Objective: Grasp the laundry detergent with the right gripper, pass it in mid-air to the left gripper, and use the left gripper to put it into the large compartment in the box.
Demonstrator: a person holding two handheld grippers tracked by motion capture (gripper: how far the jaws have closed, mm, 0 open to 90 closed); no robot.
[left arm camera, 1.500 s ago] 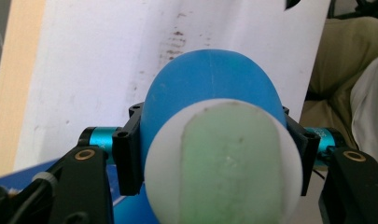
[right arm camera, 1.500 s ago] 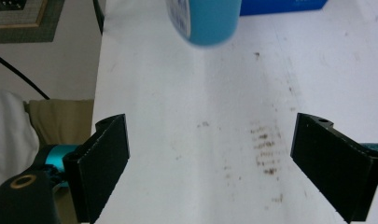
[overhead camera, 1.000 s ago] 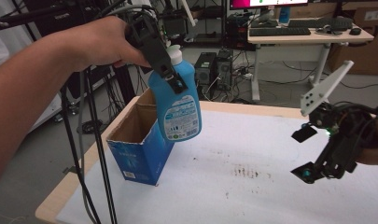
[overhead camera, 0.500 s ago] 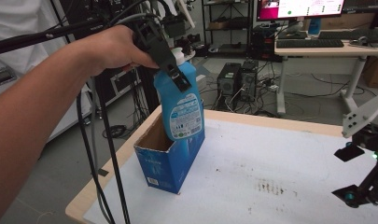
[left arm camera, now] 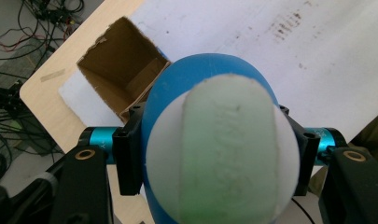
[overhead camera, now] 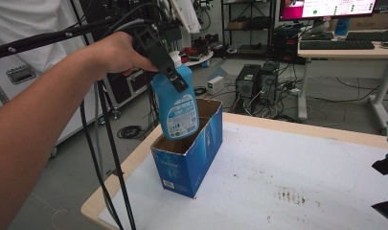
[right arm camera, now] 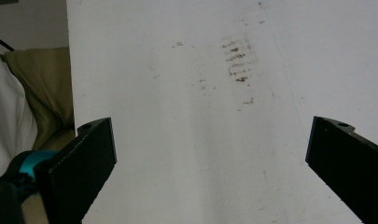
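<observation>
Desk: white surface, lower right of frame.
Box: blue carton, open top, centre-left.
Bottle: moved from above the box rim; base now entering the opening.
Left tool: clamped on bottle neck.
Right tool: jaws apart, idle.

Beyond the white-covered table we see a grey floor strewn with cables, computer towers under a desk bearing a keyboard and monitor, and shelving behind.
</observation>
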